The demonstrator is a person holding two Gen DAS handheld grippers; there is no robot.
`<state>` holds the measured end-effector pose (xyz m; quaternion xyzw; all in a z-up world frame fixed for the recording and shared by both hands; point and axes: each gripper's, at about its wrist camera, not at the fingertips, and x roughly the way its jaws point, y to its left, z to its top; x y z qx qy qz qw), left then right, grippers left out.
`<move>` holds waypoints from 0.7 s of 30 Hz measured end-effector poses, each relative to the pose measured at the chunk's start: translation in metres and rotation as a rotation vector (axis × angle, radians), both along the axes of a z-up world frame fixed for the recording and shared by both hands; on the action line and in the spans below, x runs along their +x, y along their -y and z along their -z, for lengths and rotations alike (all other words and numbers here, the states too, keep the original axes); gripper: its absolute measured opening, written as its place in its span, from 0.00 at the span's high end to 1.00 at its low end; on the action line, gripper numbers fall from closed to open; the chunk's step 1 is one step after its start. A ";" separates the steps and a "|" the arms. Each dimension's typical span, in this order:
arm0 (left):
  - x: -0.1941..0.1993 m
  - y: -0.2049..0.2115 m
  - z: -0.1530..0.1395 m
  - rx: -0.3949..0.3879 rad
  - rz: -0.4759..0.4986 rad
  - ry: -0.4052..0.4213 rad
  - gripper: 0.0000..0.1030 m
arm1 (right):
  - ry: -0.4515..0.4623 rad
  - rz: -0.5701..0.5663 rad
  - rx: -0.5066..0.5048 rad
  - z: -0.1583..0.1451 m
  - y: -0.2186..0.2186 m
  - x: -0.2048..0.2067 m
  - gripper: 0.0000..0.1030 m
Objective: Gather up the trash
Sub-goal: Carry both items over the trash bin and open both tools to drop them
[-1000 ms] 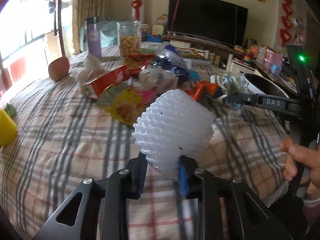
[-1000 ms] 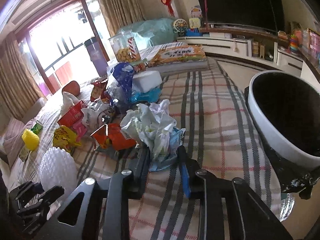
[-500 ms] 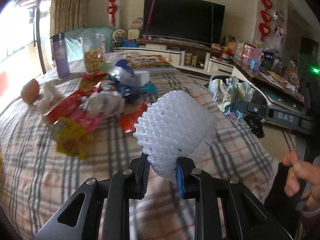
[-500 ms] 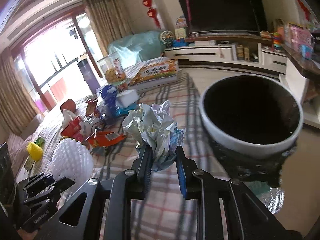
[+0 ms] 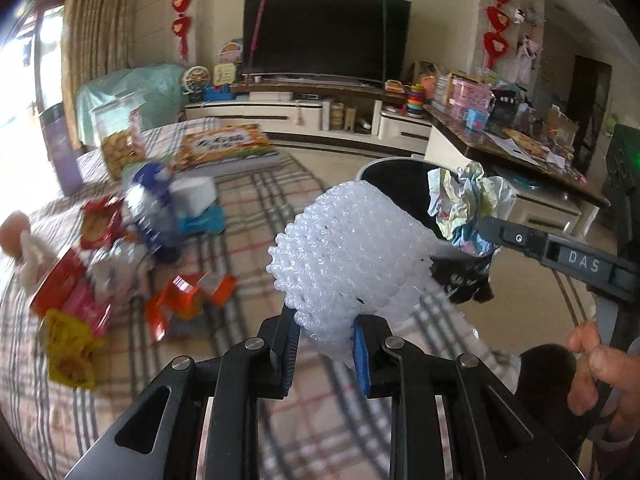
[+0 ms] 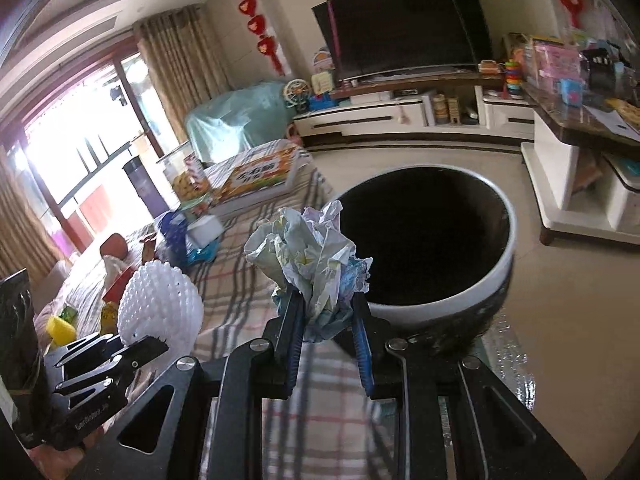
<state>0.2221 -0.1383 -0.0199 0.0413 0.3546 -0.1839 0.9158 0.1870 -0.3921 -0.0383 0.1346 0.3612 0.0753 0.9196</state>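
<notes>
Left to right: blurry wrappers, snack packs I think, litter the plaid tablecloth, the left gripper pinches a white foam net, and the right gripper clamps crumpled paper beside the black-lined bin.

Left wrist view: taken from just behind the left claw, angled down over the plaid-covered table toward the television.
Right wrist view: taken from just behind the right claw, tilted down, close to the white-rimmed bin.
Shared: the bin, the television, the table; each claw is seen in the other view, the right claw at right, the left claw at lower left.
</notes>
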 end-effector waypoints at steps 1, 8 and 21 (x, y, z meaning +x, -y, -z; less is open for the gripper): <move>0.003 0.002 0.000 0.001 0.004 0.001 0.78 | -0.001 0.007 0.002 0.000 0.004 0.001 0.77; 0.038 0.034 0.002 0.018 0.051 -0.018 0.77 | -0.003 0.044 0.005 -0.004 0.028 0.008 0.77; 0.091 0.089 0.005 0.070 0.104 -0.043 0.74 | -0.029 0.074 0.009 -0.001 0.059 0.030 0.77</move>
